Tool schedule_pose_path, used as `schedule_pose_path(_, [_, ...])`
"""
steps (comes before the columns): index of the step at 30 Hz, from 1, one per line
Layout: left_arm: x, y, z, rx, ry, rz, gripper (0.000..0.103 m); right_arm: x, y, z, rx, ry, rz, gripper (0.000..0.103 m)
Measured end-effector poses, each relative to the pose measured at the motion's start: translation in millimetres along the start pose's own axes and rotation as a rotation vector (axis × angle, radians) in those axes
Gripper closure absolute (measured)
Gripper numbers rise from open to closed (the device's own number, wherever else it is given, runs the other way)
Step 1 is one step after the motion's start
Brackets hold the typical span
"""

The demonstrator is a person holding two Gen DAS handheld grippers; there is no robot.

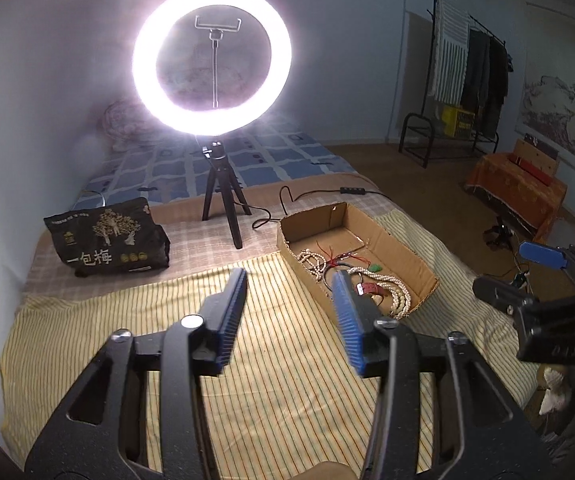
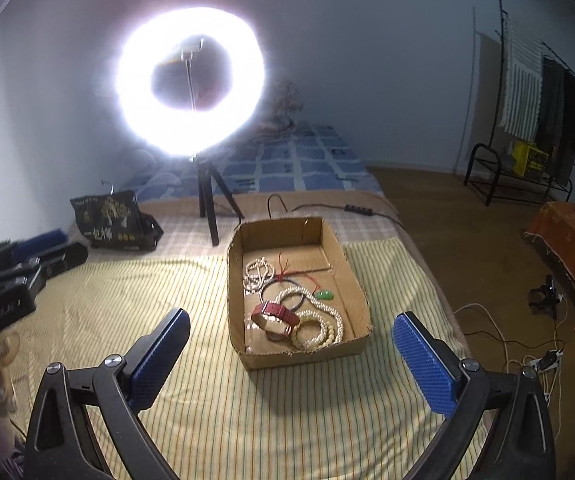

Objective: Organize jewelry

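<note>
Seemingly the sorting is nearly done: the jewelry, pearl strands, a red strap and a green pendant, lies heaped in the cardboard box at centre frame, and none shows on the striped cloth. The left gripper and right gripper are both spread, grasping nothing. The tangle hides individual pieces; glare from the ring light washes out the upper left.

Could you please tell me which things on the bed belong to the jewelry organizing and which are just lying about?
Job:
- cardboard box
- pearl necklaces
- red watch strap
- green pendant
- dark bangle
- left gripper, open, empty
- right gripper, open, empty

Lying about:
- ring light on its tripod
- black snack bag
- striped cloth
</note>
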State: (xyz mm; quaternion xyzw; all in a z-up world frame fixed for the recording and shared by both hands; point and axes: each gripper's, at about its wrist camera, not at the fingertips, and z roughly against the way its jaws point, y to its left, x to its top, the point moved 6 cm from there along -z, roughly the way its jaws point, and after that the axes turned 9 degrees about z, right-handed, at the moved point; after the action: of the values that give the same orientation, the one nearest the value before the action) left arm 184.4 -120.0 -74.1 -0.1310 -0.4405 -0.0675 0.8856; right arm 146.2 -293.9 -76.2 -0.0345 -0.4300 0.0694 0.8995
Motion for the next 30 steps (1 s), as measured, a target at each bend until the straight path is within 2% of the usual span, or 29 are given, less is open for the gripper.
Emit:
schedule_pose_path(1, [-0.9, -0.3, 2.9, 0.0, -0.008, -0.002, 0.043, 0.2, -0.3, 0.2, 0.0, -0.007, -0.009, 0.0])
schedule_pose_path(4, [-2.9, -3.2, 12.2, 0.001, -0.035, -0.01, 0.031, 1.1, -1.8, 2.8, 0.002, -0.03, -0.041, 0.0])
schedule_pose_path(7, [-6.0, -3.4, 17.5, -0.01, -0.04, -0.008, 0.024, 2.4, -2.3, 3.8, 0.004, -0.045, -0.067, 0.0])
schedule_pose_path(20, [-15.8, 5.8, 40.4, 0.019, -0.064, -0.022, 0.008, 5.8, 5.1, 8.9, -0.033, -0.074, -0.049, 0.0])
schedule_pose_path(22, [-16.0, 6.0, 44.5, 0.022, -0.073, -0.026, 0.003, 6.3, 6.7, 10.7, -0.035, -0.079, -0.044, 0.0])
schedule_pose_path(30, [-15.7, 7.3, 52.0, 0.049, -0.092, -0.027, 0.001, 7.0, 14.1, 14.3, -0.039, -0.085, -0.02, 0.0])
